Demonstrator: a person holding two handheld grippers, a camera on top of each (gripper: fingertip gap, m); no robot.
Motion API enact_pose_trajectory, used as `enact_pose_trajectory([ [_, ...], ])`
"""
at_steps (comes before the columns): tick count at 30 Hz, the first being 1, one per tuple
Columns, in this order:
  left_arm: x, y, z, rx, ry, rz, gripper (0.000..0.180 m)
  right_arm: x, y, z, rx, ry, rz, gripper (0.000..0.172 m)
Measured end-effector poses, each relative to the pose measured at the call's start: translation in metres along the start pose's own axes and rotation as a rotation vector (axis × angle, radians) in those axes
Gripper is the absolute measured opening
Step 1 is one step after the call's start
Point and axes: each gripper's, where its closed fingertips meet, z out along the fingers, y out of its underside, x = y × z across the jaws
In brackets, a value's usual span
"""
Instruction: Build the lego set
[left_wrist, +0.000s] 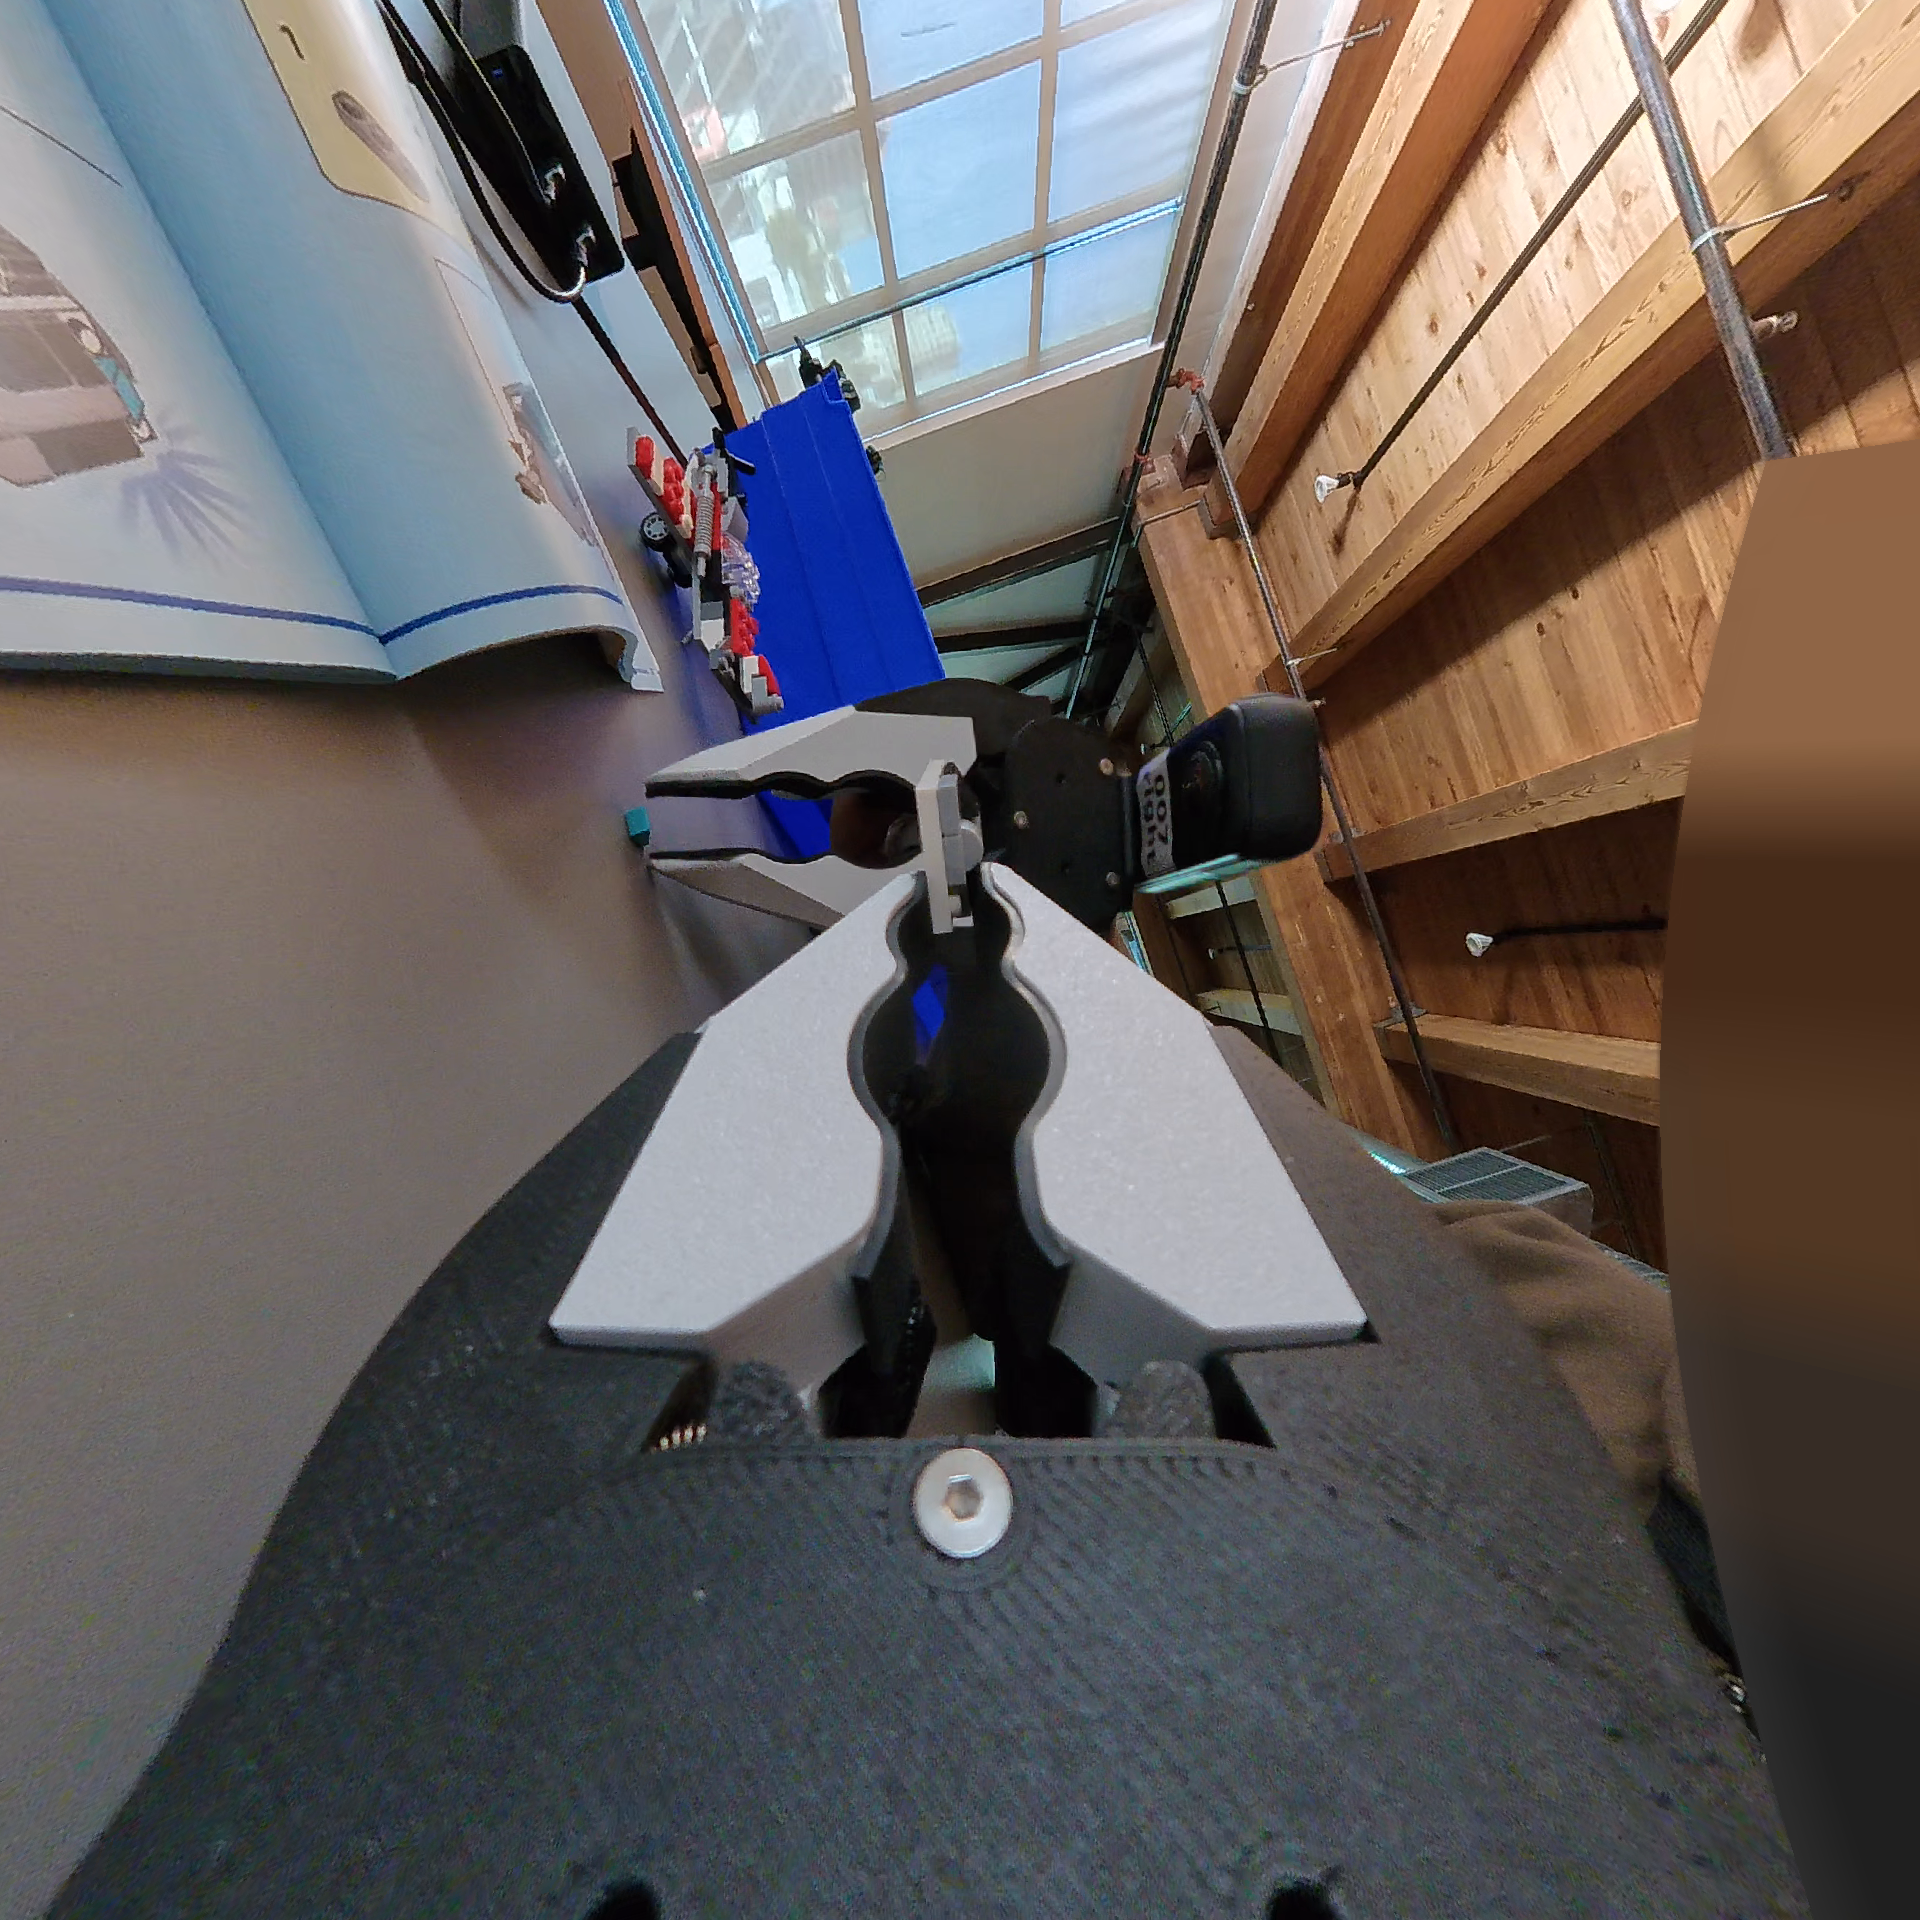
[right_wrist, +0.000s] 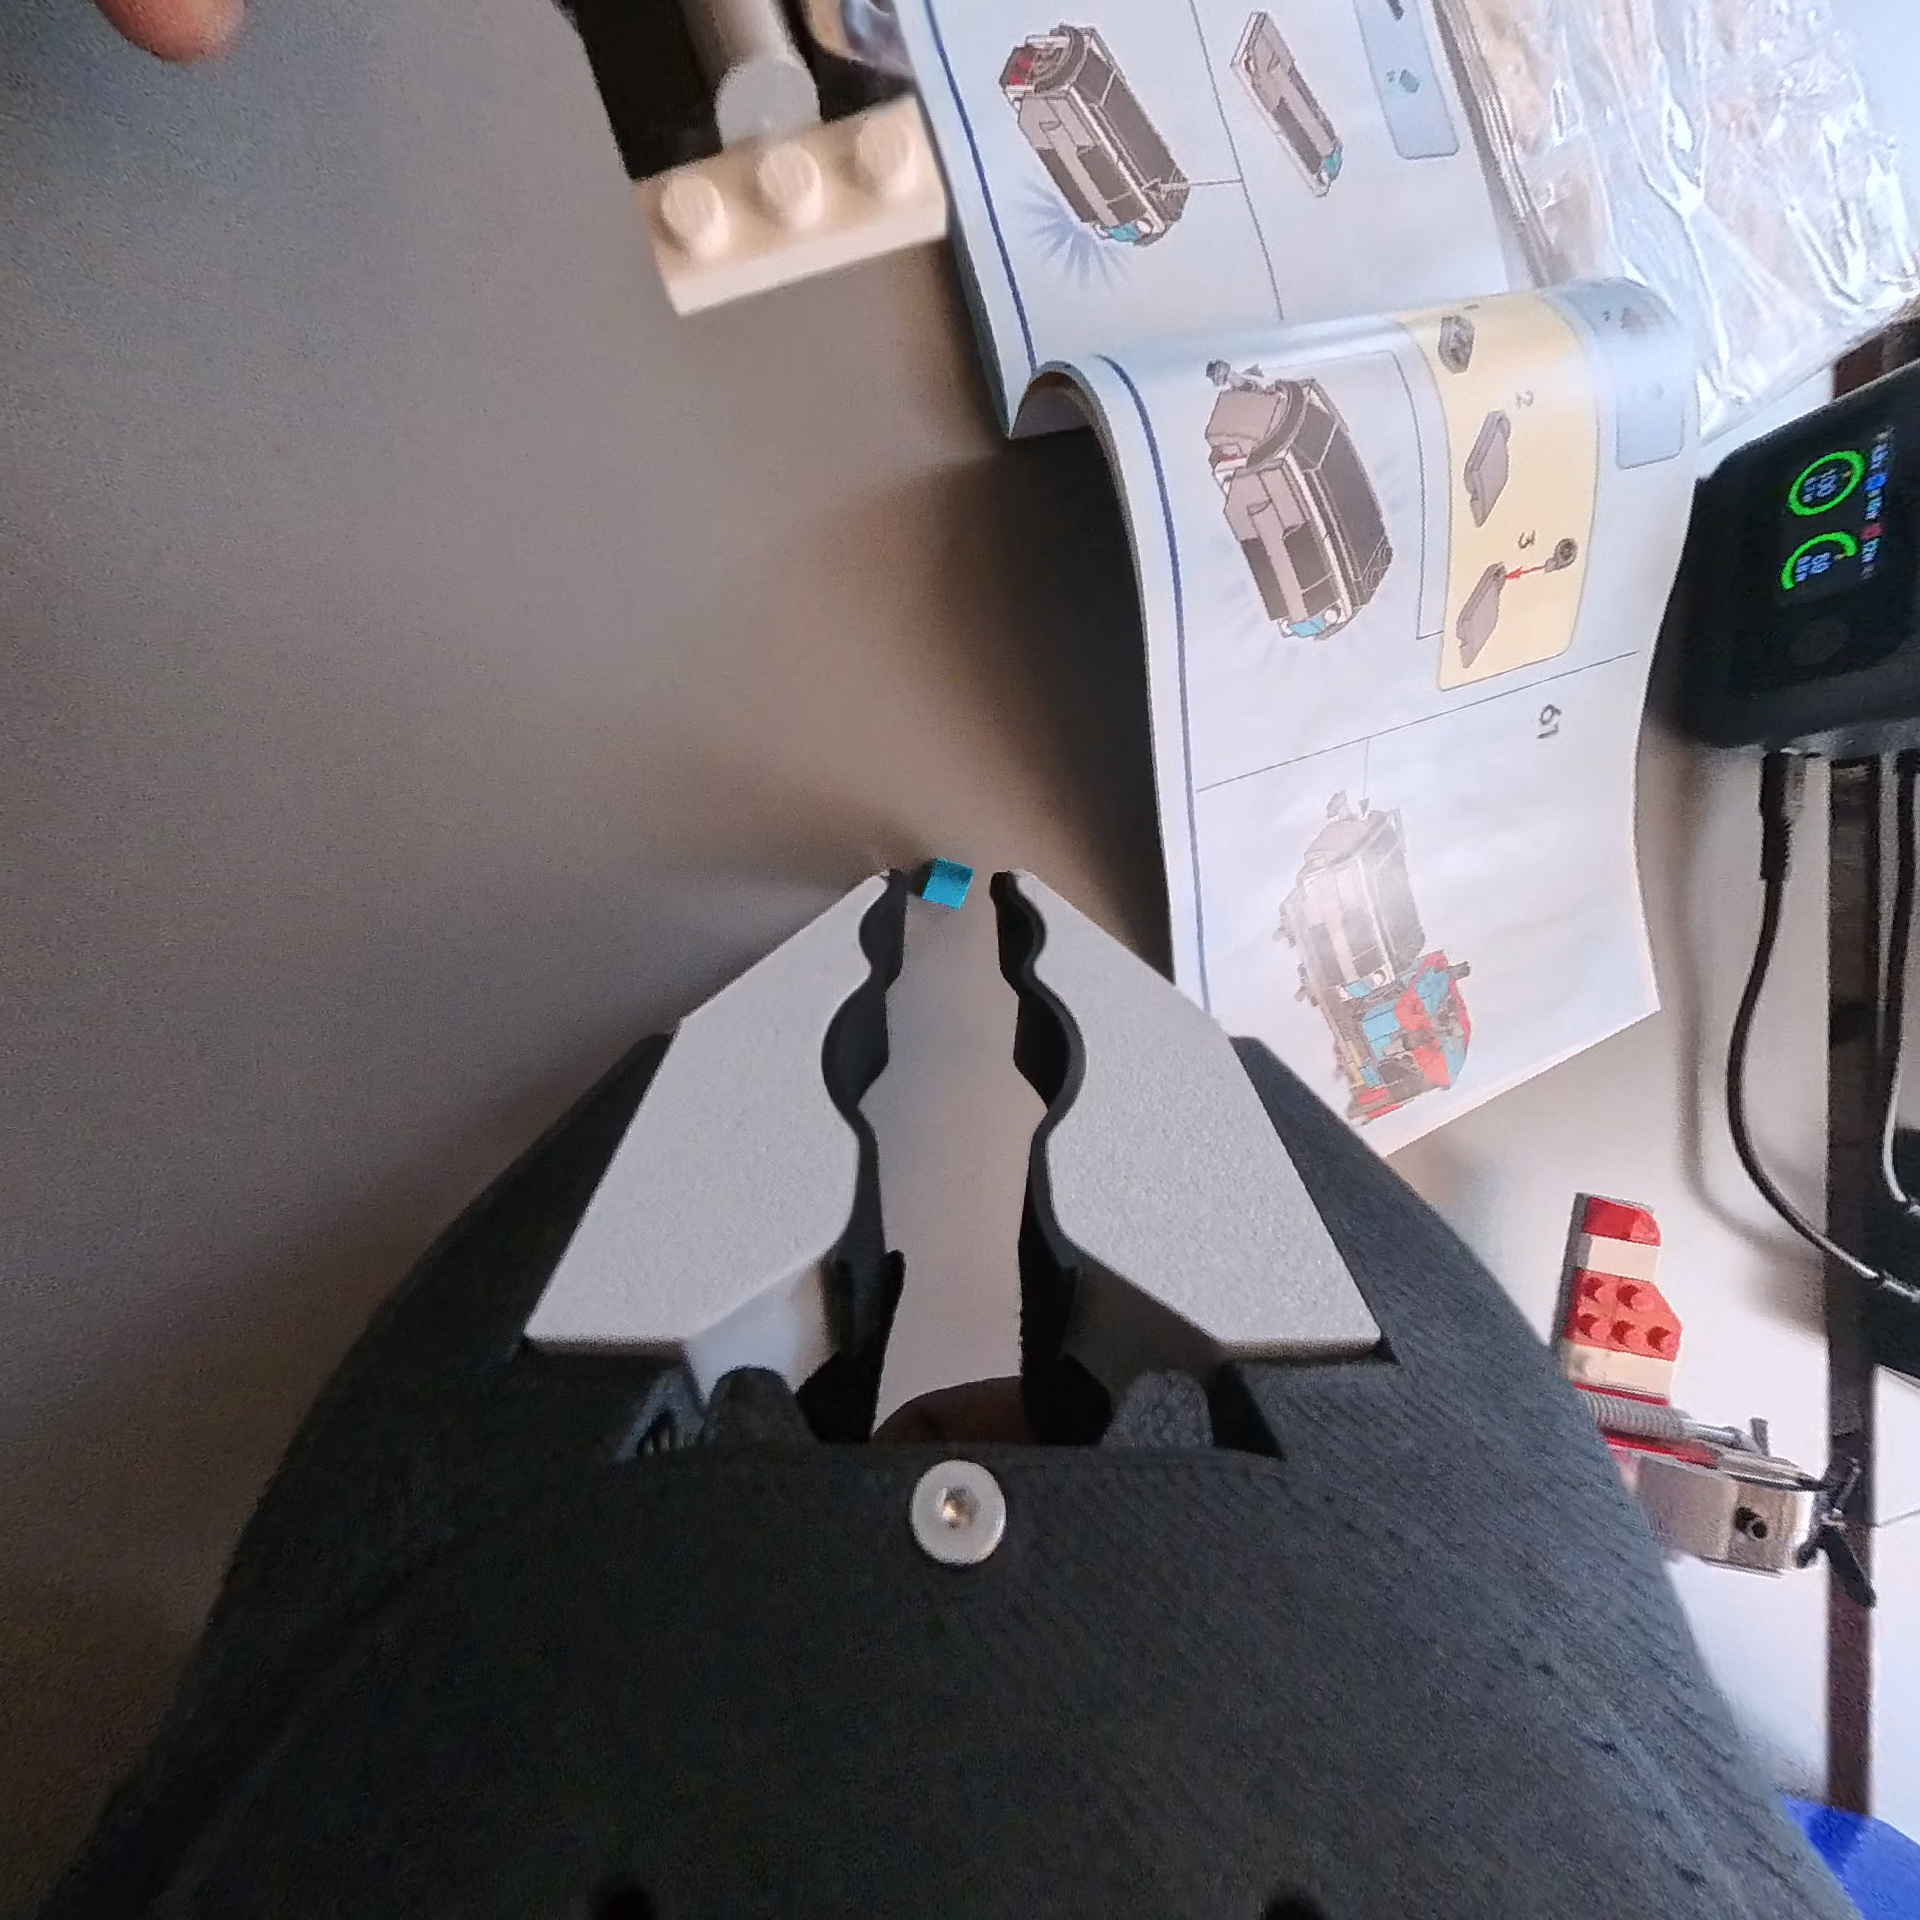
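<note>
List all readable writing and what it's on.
Open booklet: printed step and page numbers, not copied here.
White sticker on the black camera: printed characters, not copied.
Black device's screen: coloured readouts, too small to read.

A grey-brown table (right_wrist: 312, 727) carries an open booklet (right_wrist: 1351, 831) (curled pages) and a small teal brick (right_wrist: 943, 888).

A small brick (right_wrist: 942, 890) lies on the table (right_wrist: 364, 623) between the right gripper's (right_wrist: 940, 883) fingertips — booklet (right_wrist: 1351, 623) rightward.
</note>
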Motion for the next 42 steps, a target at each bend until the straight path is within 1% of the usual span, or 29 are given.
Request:
enact_pose_trajectory([
  [8, -0.001, 0.0, 0.0, -0.001, -0.003, -0.003, 0.008, 0.001, 0.002, 0.001, 0.012, -0.064, 0.123, 0.018],
  [11, -0.002, 0.0, 0.0, -0.005, -0.01, -0.006, 0.007, 0.0, 0.001, 0.002, 0.02, -0.082, 0.138, 0.011],
  [16, -0.005, 0.001, 0.0, -0.012, -0.02, -0.02, 0.007, -0.004, -0.002, 0.0, 0.05, -0.102, 0.124, 0.009],
  [20, -0.007, 0.002, 0.0, -0.022, -0.026, -0.039, 0.008, -0.004, -0.009, -0.013, 0.096, -0.096, 0.107, 0.009],
  [26, -0.006, 0.01, 0.002, -0.048, -0.013, -0.081, 0.007, -0.014, -0.049, -0.054, 0.255, -0.099, 0.041, 0.009],
  [30, -0.004, 0.016, 0.005, -0.072, 0.001, -0.097, 0.007, -0.026, -0.064, -0.072, 0.307, -0.126, 0.006, 0.009],
  [34, -0.002, 0.023, 0.008, -0.101, 0.018, -0.104, 0.007, -0.033, -0.069, -0.074, 0.313, -0.132, -0.016, 0.009],
  [42, 0.001, 0.029, 0.01, -0.128, 0.03, -0.105, 0.007, -0.034, -0.066, -0.068, 0.295, -0.139, -0.02, 0.009],
])
